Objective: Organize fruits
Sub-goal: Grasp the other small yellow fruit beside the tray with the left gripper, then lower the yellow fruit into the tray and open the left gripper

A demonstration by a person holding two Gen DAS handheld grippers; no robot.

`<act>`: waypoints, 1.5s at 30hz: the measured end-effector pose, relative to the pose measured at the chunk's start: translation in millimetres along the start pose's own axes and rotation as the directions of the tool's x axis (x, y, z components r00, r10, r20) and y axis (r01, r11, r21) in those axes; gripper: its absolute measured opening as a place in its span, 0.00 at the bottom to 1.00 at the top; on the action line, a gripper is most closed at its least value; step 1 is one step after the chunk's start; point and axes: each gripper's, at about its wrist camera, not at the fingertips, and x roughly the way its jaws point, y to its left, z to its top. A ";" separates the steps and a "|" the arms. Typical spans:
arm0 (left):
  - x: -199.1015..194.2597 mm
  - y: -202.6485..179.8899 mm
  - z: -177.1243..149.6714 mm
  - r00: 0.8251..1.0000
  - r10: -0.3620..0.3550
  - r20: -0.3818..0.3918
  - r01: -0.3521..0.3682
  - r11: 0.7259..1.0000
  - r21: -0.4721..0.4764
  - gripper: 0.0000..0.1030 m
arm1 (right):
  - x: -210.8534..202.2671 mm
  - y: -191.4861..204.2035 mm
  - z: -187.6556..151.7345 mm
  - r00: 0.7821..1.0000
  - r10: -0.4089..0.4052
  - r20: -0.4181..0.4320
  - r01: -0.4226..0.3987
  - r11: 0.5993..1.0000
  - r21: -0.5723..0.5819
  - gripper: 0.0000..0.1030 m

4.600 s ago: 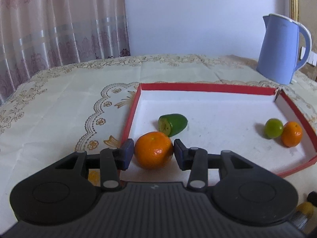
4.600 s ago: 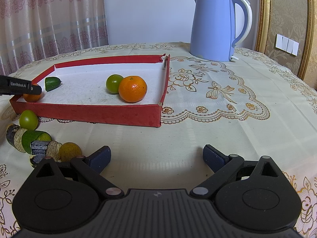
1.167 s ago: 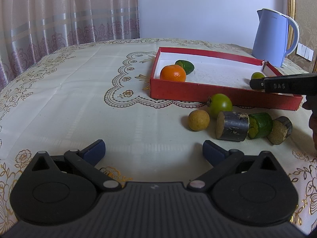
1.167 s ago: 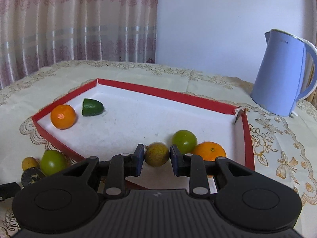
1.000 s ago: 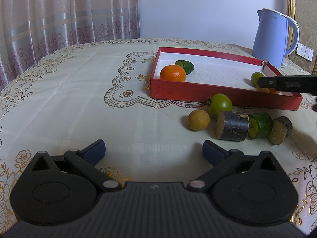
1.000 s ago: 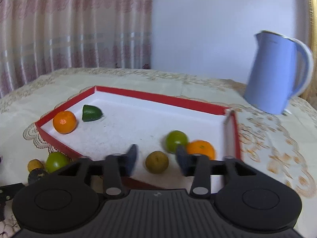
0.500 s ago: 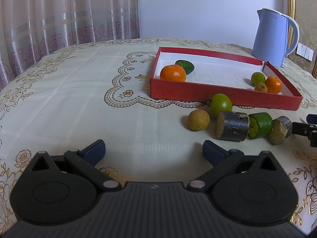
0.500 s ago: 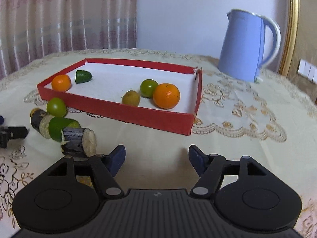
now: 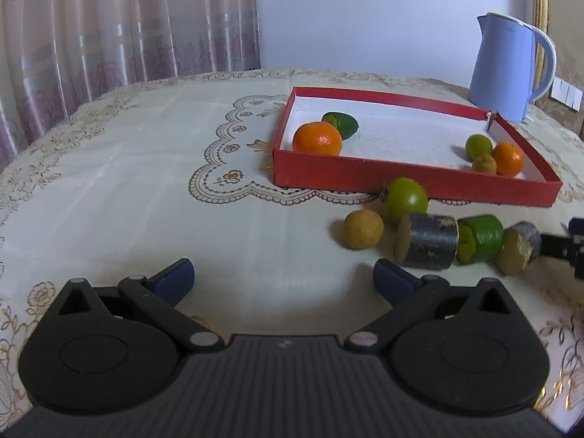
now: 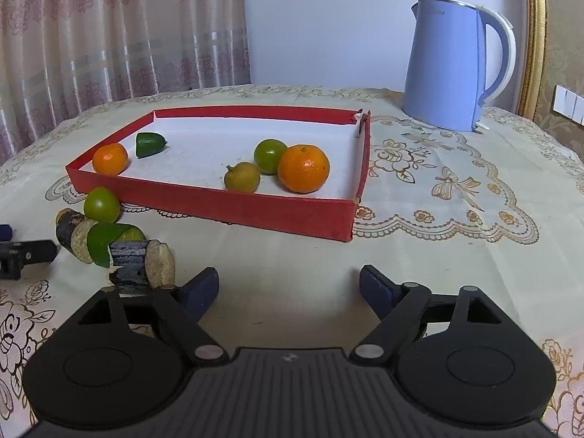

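A red tray (image 10: 255,204) (image 9: 401,179) holds two oranges (image 10: 303,168) (image 10: 110,158), a green round fruit (image 10: 269,156), a brownish fruit (image 10: 242,177) and a green cut piece (image 10: 149,145). On the cloth before it lie a green fruit (image 9: 406,197), a yellow fruit (image 9: 363,229) and a row of dark and green cut pieces (image 9: 463,242) (image 10: 116,244). My left gripper (image 9: 284,277) is open and empty, short of the yellow fruit. My right gripper (image 10: 288,288) is open and empty, just right of the nearest dark piece (image 10: 140,262).
A blue kettle (image 10: 452,62) stands behind the tray at the right. A patterned tablecloth (image 9: 127,182) covers the round table. Curtains (image 9: 109,36) hang behind at the left. A gold-framed chair back (image 10: 536,36) is at the far right.
My right gripper let go of the brownish fruit inside the tray, opened, and pulled back low to the near side of the tray. The left gripper has stayed still.
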 end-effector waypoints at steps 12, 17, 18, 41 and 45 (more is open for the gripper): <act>12.1 -14.3 16.7 0.999 0.025 0.031 -0.027 0.997 0.066 1.00 | 0.6 1.4 -0.2 1.000 -0.001 -0.004 0.001 1.000 -0.007 0.84; 14.4 -10.4 18.9 1.000 -0.012 0.028 0.011 0.999 0.050 0.90 | 0.8 1.3 -0.3 1.000 -0.002 -0.004 0.002 1.000 -0.007 0.84; 14.6 -9.3 18.8 0.999 -0.032 0.024 0.031 0.999 0.045 0.82 | 0.8 1.3 -0.2 1.000 -0.002 -0.004 0.002 1.000 -0.007 0.84; 4.1 -20.9 13.3 0.992 -0.114 0.061 0.106 0.988 0.112 0.21 | 1.1 1.7 -0.1 1.000 0.000 -0.005 0.000 1.000 -0.008 0.86; -3.8 -20.8 22.9 0.989 -0.122 0.086 0.112 0.987 0.112 0.21 | 0.9 1.9 -0.2 1.000 0.000 -0.005 0.000 1.000 -0.008 0.87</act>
